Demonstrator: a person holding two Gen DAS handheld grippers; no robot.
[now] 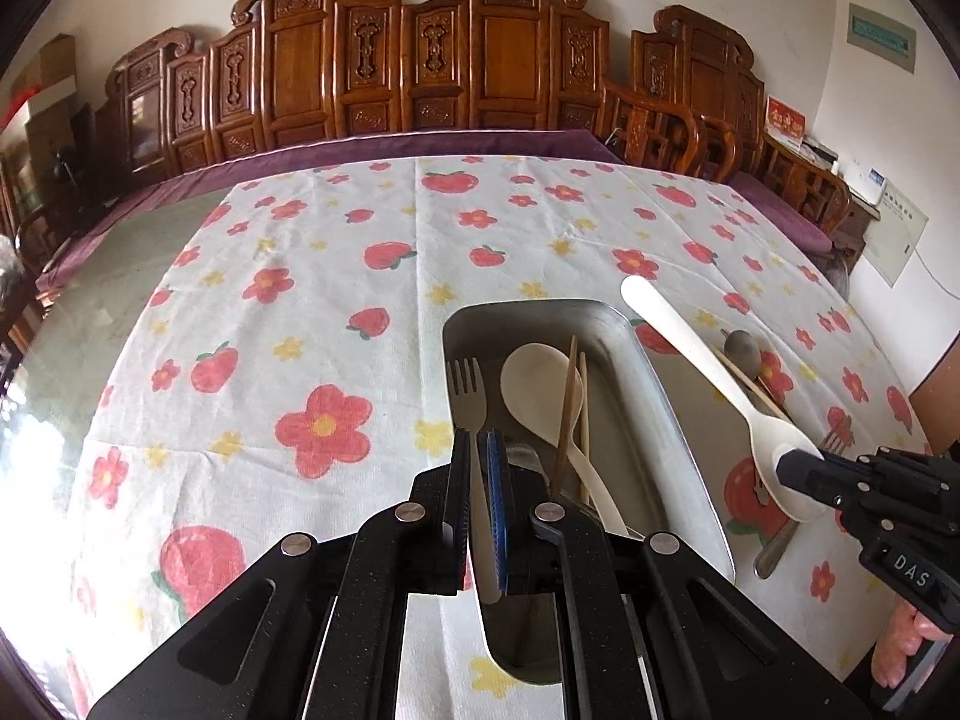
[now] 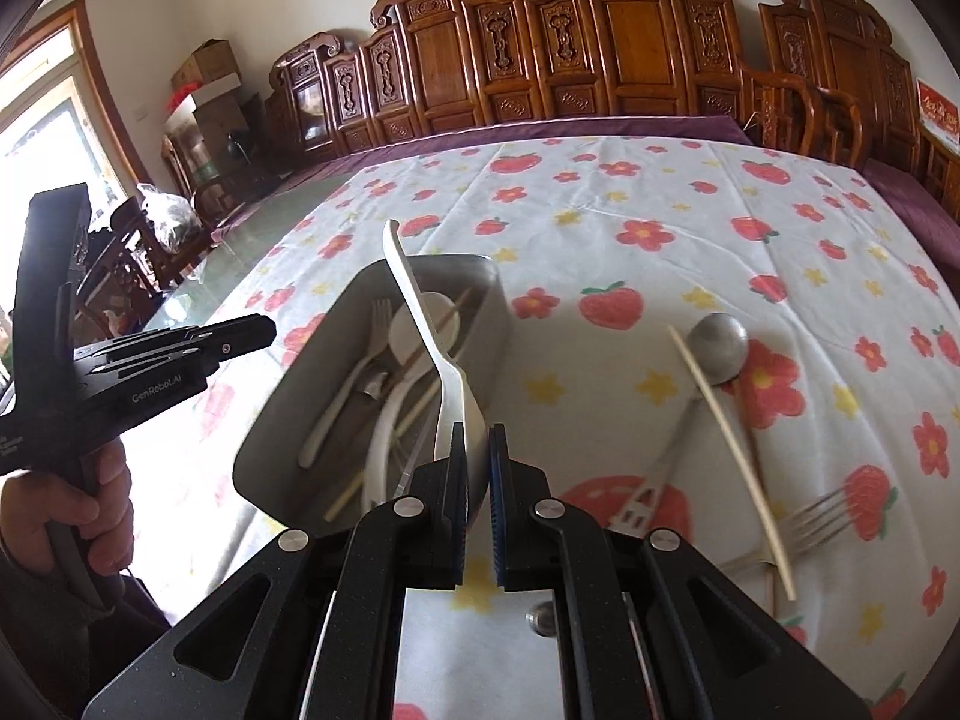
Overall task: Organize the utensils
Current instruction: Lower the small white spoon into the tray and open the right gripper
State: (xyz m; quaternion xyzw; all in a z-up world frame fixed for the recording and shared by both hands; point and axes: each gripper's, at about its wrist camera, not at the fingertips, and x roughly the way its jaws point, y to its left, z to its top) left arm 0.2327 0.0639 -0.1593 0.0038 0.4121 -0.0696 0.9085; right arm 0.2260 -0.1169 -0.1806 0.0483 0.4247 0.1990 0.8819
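A metal tray (image 1: 678,420) (image 2: 282,378) on the flowered tablecloth holds a fork (image 1: 467,390), a white spoon (image 1: 540,390) and chopsticks (image 1: 570,408). My right gripper (image 2: 478,438) (image 1: 798,468) is shut on the bowl of a white plastic spoon (image 2: 420,312) (image 1: 690,342), held above the tray's right rim with the handle pointing away. My left gripper (image 1: 478,450) (image 2: 264,327) hovers over the tray's near left part, jaws nearly closed with nothing gripped; the fork lies below the gap.
On the cloth right of the tray lie a metal spoon (image 2: 717,348), a chopstick (image 2: 732,456) and a fork (image 2: 816,516). Carved wooden chairs (image 1: 420,60) line the far side of the table. Bare glass tabletop (image 1: 120,276) shows at left.
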